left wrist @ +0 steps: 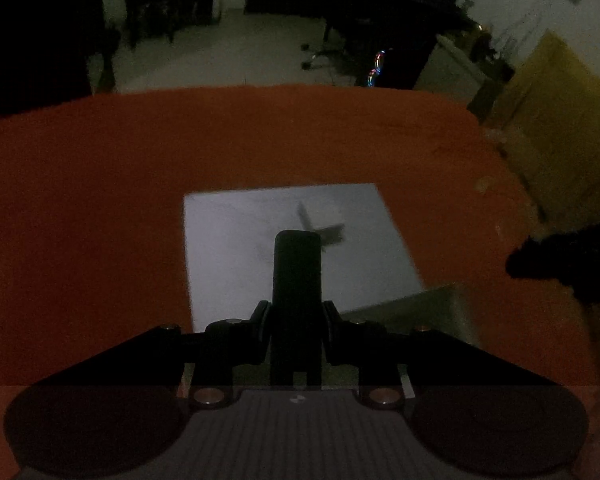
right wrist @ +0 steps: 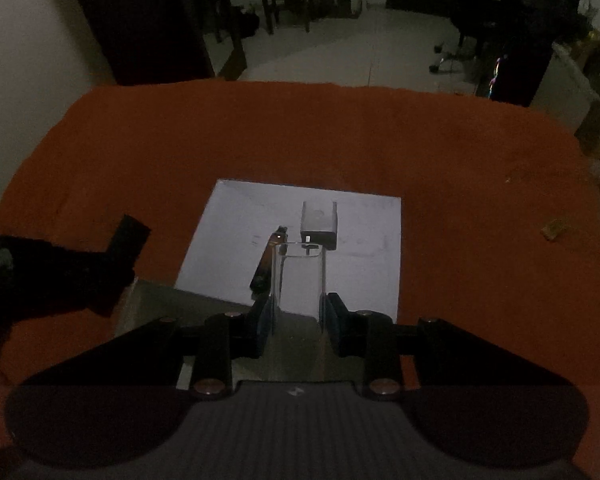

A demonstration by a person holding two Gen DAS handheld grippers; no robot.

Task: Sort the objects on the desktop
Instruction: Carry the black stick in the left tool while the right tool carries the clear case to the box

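Note:
My left gripper (left wrist: 297, 320) is shut on a dark flat bar-shaped object (left wrist: 298, 272) that sticks forward over a white sheet (left wrist: 228, 248) on the orange table. My right gripper (right wrist: 298, 320) is shut on a clear glass tube-like container (right wrist: 300, 276), held over the near edge of the white sheet (right wrist: 360, 264). On the sheet lie a small grey box-like charger (right wrist: 319, 224) and a dark slim pen-like object (right wrist: 268, 260). The left gripper shows as a dark shape (right wrist: 52, 272) at the left of the right wrist view.
The orange cloth (right wrist: 260, 140) covers the table. A greyish tray or box (left wrist: 412, 316) sits at the sheet's near edge. A small yellowish scrap (right wrist: 556, 229) lies at the right. A cardboard box (left wrist: 560, 112) stands beyond the table's right edge. The room is dim.

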